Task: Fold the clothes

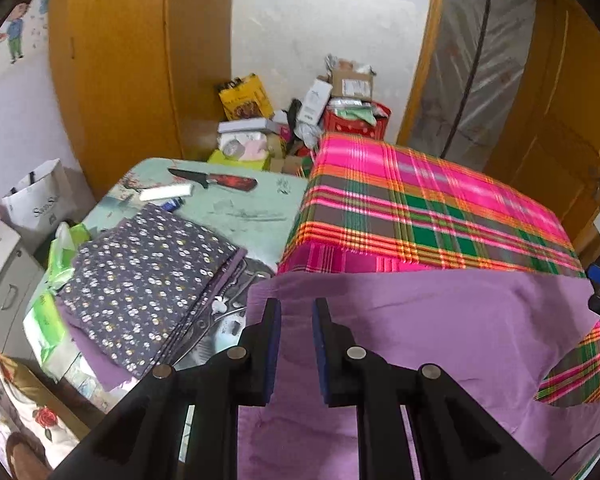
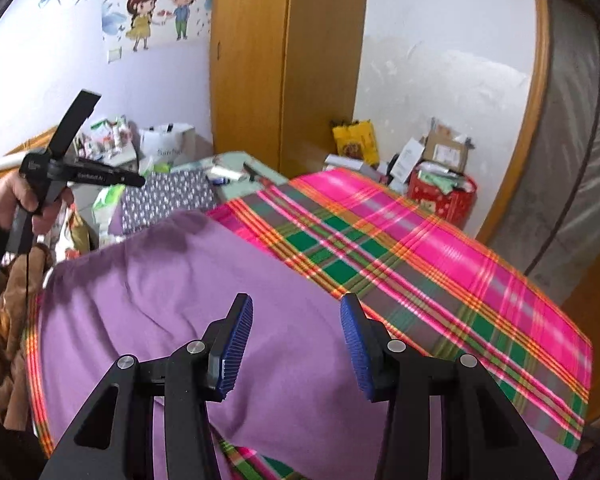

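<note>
— So where's the purple garment (image 1: 440,340)?
— Spread over the plaid surface's (image 1: 420,208) near edge. Left gripper (image 1: 296,344) hovers above, jaws slightly parted, empty.
— And the right gripper (image 2: 296,344)?
— Wide apart, empty; only its view shows the left hand (image 2: 16,204).

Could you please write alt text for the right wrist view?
The right gripper, open, hovers over a purple garment spread on a plaid cloth. At left, a hand holds the left gripper aloft.
</note>
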